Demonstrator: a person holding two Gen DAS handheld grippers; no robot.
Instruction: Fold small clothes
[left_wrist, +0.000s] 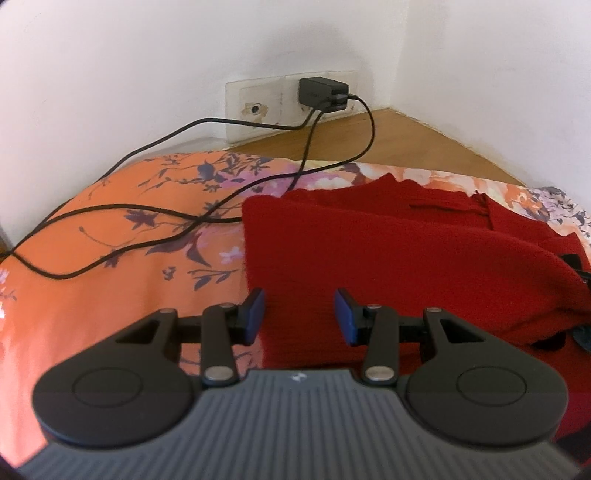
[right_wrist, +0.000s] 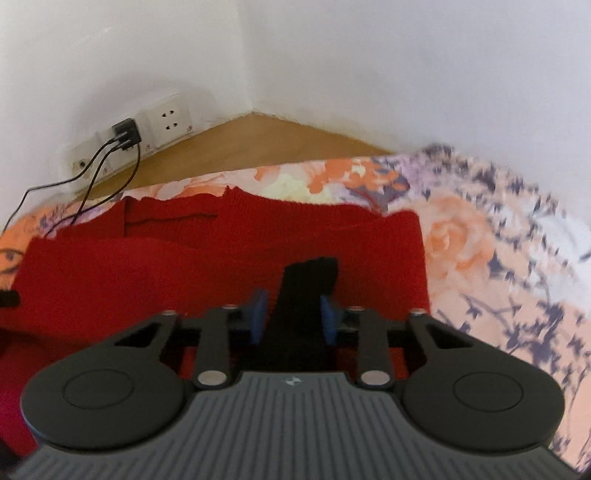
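Red sweater (left_wrist: 388, 251): lying partly folded on the floral bedsheet (left_wrist: 110, 206); its knit is showing overlapping layers toward the far edge; in the right wrist view it is spreading across the middle of the bed (right_wrist: 184, 266).
Left gripper (left_wrist: 299, 317): hovering over the sweater's left edge; its blue-padded fingers (left_wrist: 255, 314) are standing spread apart, gripping nothing.
Right gripper (right_wrist: 293, 314): sitting above the sweater; a black cloth piece (right_wrist: 306, 291) is running between its fingers (right_wrist: 258, 314); the gap is staying fairly wide, so whether the pads are pinching it cannot be told.
Black cables (left_wrist: 147, 218): trailing over the sheet to the left of the sweater, running up to a black charger (left_wrist: 323, 94) plugged into the wall socket (left_wrist: 258, 107).
Wooden ledge (left_wrist: 406, 136): lying beyond the bed, meeting the white wall corner.
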